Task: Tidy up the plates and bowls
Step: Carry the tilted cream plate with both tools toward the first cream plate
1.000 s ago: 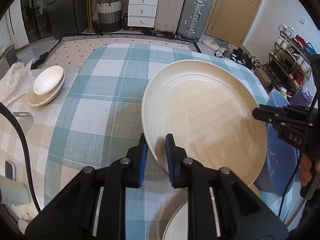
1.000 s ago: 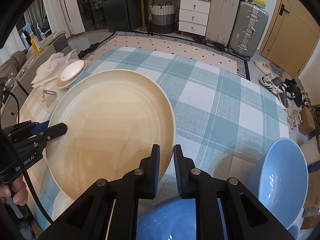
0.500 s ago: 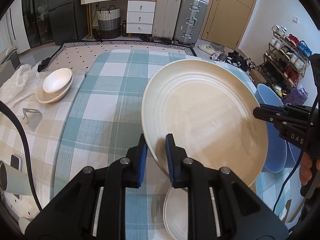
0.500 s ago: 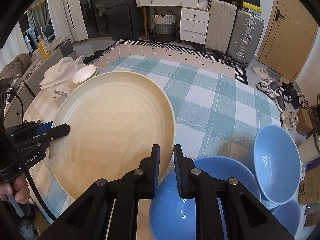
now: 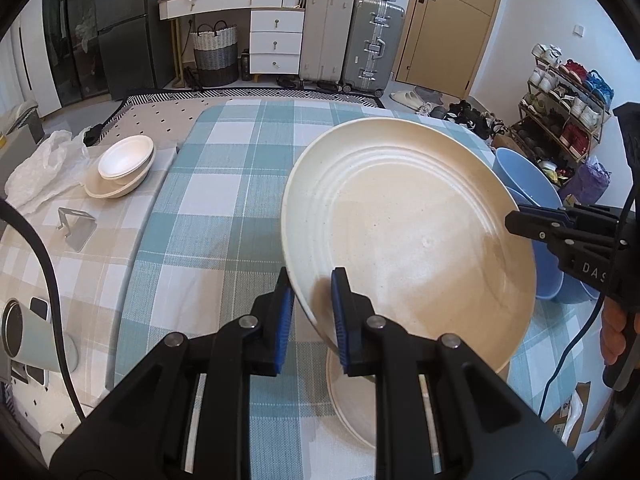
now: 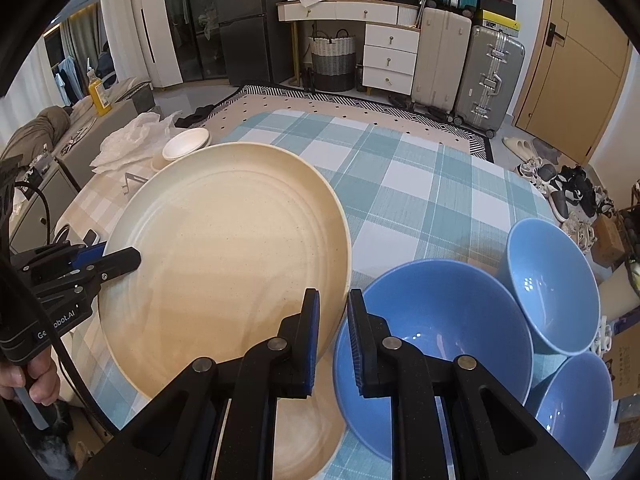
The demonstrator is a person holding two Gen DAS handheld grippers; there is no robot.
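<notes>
A teal-and-white checked tablecloth [image 5: 224,208] covers the table, with a crumpled white plastic bag [image 5: 38,168] at its left edge. Two suitcases [image 5: 352,40] stand beside a white drawer unit [image 5: 276,42] and a woven basket [image 5: 215,54].

A lived-in home, likely a combined living and entry room: a white chest of drawers [image 5: 275,43], a woven laundry basket [image 5: 215,54], beige and silver hard-shell suitcases [image 5: 372,42], a wooden door [image 5: 448,24], a metal shoe rack full of trainers [image 5: 568,96], and a blue-and-white checked cloth covering the tabletop [image 5: 224,208]
</notes>
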